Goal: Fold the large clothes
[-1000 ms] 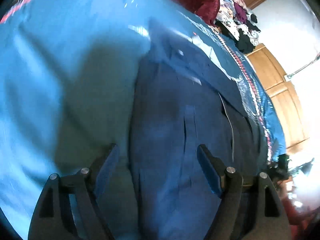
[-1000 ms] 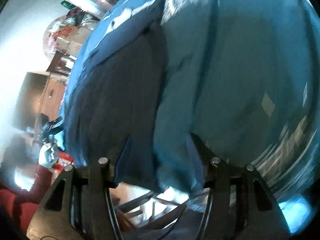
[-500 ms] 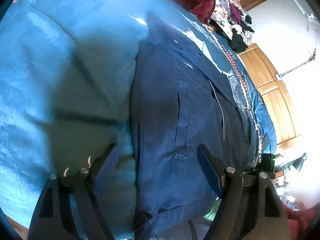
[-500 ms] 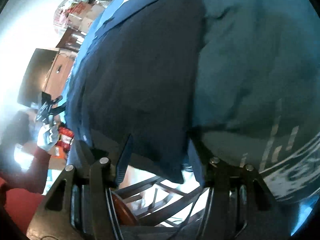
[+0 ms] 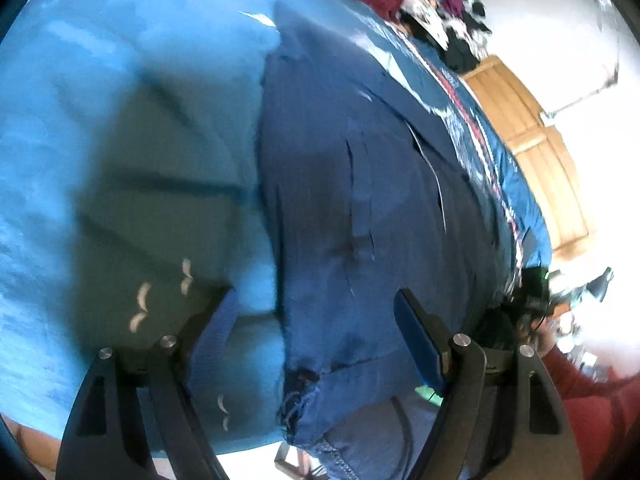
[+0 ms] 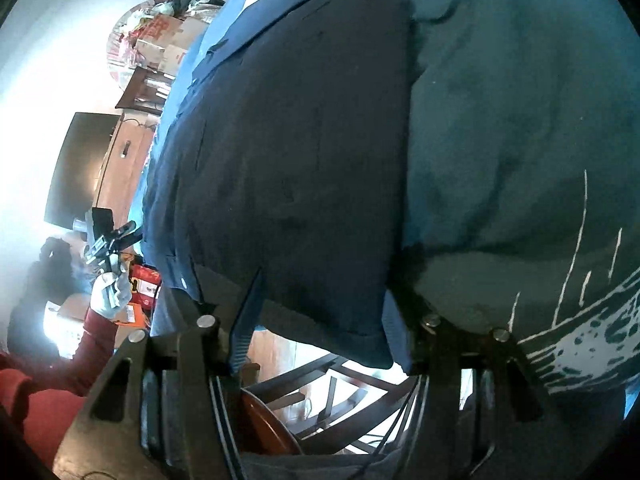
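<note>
Dark blue pants (image 5: 340,208) lie across the blue bedspread (image 5: 120,120), center frame. Left gripper (image 5: 316,320) and right gripper (image 6: 320,304) both wide open, holding nothing.

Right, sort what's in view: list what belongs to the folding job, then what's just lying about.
For the job:
- navy garment, spread on the bed
- left tongs, open at its hem
- right tongs, open at its hem

Lying about:
- blue bedcover
- clothes pile
- wooden door
- boxes
</note>
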A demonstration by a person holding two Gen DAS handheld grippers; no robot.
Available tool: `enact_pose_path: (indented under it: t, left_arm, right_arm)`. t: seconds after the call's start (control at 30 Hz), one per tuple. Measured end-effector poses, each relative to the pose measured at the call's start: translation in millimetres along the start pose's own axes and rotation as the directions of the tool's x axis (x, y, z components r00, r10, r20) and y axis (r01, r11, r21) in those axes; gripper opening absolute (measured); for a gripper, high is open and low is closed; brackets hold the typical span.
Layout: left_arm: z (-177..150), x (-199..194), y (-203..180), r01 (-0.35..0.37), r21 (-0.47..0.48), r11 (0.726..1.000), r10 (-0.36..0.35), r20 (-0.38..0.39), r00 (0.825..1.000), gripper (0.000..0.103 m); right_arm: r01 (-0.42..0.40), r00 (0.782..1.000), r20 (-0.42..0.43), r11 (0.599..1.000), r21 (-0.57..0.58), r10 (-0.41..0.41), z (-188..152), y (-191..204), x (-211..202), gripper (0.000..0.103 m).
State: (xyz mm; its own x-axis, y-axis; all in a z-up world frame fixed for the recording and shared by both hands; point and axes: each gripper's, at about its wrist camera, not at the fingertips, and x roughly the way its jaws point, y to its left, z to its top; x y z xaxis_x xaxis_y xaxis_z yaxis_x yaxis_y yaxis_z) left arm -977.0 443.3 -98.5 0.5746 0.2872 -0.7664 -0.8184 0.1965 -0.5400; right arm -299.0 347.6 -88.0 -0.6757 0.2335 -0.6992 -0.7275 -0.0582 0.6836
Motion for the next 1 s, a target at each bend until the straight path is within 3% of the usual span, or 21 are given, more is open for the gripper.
enact_pose_path:
  t: [0.2,0.3,0.33,0.37,0.4,0.43,0.5,0.63,0.73,0.9,1.0]
  left_arm:
    - [-6,6,-8,-0.008,0.050,0.999,0.009,-0.015,1.000,0.069]
    - [-5,15,-9,0.000,0.050,0.999,0.001,-0.018,1.000,0.069]
    - [-4,17,-11,0.004,0.055,0.998,-0.003,-0.020,1.000,0.068]
    - [-5,18,-13,0.005,0.054,0.999,-0.004,-0.015,1.000,0.057]
    - [-5,18,-16,0.017,0.045,0.999,-0.016,-0.018,1.000,0.022]
    - [-7,17,-22,0.028,0.036,0.999,-0.027,-0.024,0.999,0.011]
    - [-6,5,-33,0.087,0.017,0.996,-0.088,0.014,0.996,0.011]
    - [22,-34,-50,0.224,-0.022,0.974,-0.219,0.152,0.964,0.012]
    - [50,-49,-63,0.295,-0.016,0.955,-0.284,0.220,0.933,0.012]
    - [143,-67,-68,0.378,-0.008,0.926,-0.350,0.360,0.865,0.011]
    - [212,-54,-58,0.338,-0.039,0.940,-0.292,0.415,0.862,0.010]
  right_arm:
    - [0.024,1.000,-0.004,0.999,-0.024,-0.024,-1,8,0,0.056]
    - [0.034,0.999,-0.014,0.999,-0.020,-0.035,1,8,8,0.055]
    - [0.044,0.999,-0.011,0.999,-0.022,-0.045,1,11,9,0.045]
    - [0.067,0.998,0.007,0.997,-0.030,-0.067,0,15,6,0.017]
    - [0.069,0.997,0.033,0.997,-0.031,-0.068,0,20,0,0.008]
    - [0.029,0.997,0.072,0.999,-0.022,-0.028,-1,25,-12,0.005]
    - [-0.044,0.989,0.141,0.999,-0.009,0.045,-1,38,-35,0.003]
    - [-0.179,0.952,0.254,0.984,-0.001,0.174,13,59,-76,0.002]
    - [-0.239,0.927,0.297,0.971,-0.005,0.230,44,67,-96,0.000]
    - [-0.246,0.912,0.334,0.969,-0.020,0.239,150,61,-110,0.000]
    - [-0.281,0.897,0.361,0.960,0.015,0.257,238,34,-106,0.000]
